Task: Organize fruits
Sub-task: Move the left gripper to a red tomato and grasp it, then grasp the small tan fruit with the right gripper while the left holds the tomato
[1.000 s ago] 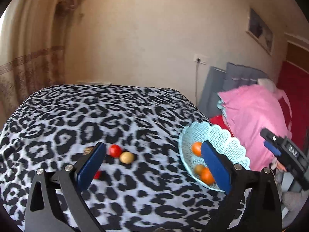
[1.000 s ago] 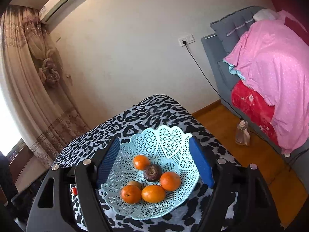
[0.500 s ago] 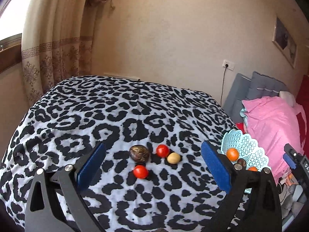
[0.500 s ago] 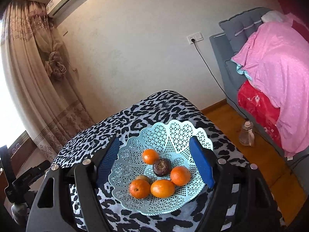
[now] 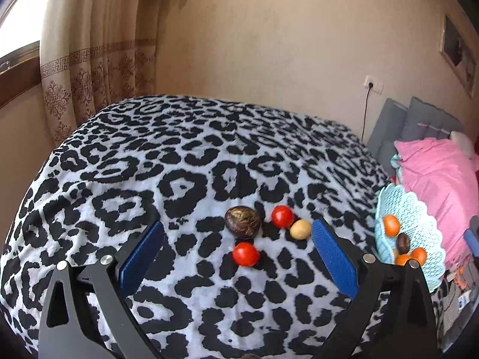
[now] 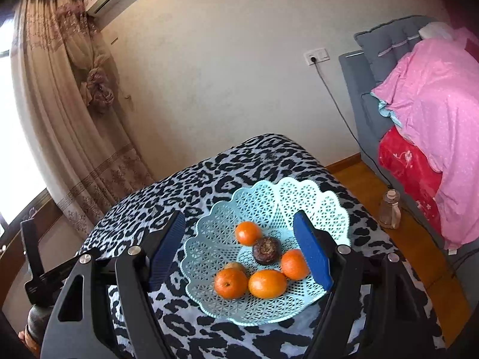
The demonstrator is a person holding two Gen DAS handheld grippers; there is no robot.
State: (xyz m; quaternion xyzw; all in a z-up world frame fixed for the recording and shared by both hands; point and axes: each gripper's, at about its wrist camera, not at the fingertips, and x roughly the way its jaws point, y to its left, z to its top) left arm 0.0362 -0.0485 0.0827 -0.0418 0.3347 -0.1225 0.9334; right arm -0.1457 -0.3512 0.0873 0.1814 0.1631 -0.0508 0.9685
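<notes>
Basket (image 5: pixel 419 218) cut off behind left tongs (image 5: pixel 236 245); both tongs wide open, empty.

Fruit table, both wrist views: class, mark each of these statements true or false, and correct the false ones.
1. Four orange fruits lie in the blue basket. True.
2. Two red fruits lie loose on the spotted cloth. True: one red fruit nearer the camera, another behind it.
3. The left gripper grips the dark round fruit. False: its jaws stand open and empty, short of the fruit.
4. The yellowish fruit lies in the basket. False: it lies on the cloth beside a red fruit.
5. The right gripper is open. True.
</notes>
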